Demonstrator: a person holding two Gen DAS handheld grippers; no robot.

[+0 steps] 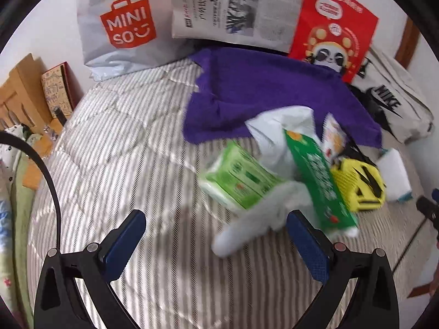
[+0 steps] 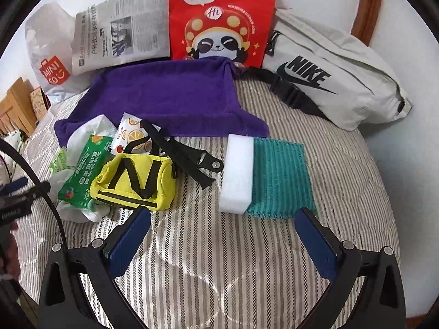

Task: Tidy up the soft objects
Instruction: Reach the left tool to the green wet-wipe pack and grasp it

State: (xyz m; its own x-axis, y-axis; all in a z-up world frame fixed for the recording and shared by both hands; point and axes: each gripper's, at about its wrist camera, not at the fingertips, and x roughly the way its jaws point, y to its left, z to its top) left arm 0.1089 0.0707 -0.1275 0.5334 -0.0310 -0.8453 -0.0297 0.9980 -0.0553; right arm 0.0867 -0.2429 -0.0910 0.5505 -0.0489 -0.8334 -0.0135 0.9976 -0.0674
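On the striped bed lie a purple towel [image 1: 263,93] [image 2: 170,101], a light green tissue pack [image 1: 236,181], a dark green packet [image 1: 318,181] [image 2: 82,172] on white plastic [image 1: 274,134], a yellow pouch [image 1: 359,183] [image 2: 134,183], a white sponge block [image 2: 237,172] and a teal cloth [image 2: 279,175]. My left gripper [image 1: 216,235] is open, low over the bed just short of the tissue pack and white plastic. My right gripper [image 2: 223,238] is open and empty, in front of the sponge and pouch.
Against the wall stand a Miniso bag [image 1: 120,27] [image 2: 49,63], a newspaper [image 1: 236,8] [image 2: 120,33], a red panda bag [image 1: 334,24] [image 2: 222,19] and a grey Nike waist bag [image 2: 334,79] [image 1: 389,101]. Wooden furniture [image 1: 24,93] stands left of the bed.
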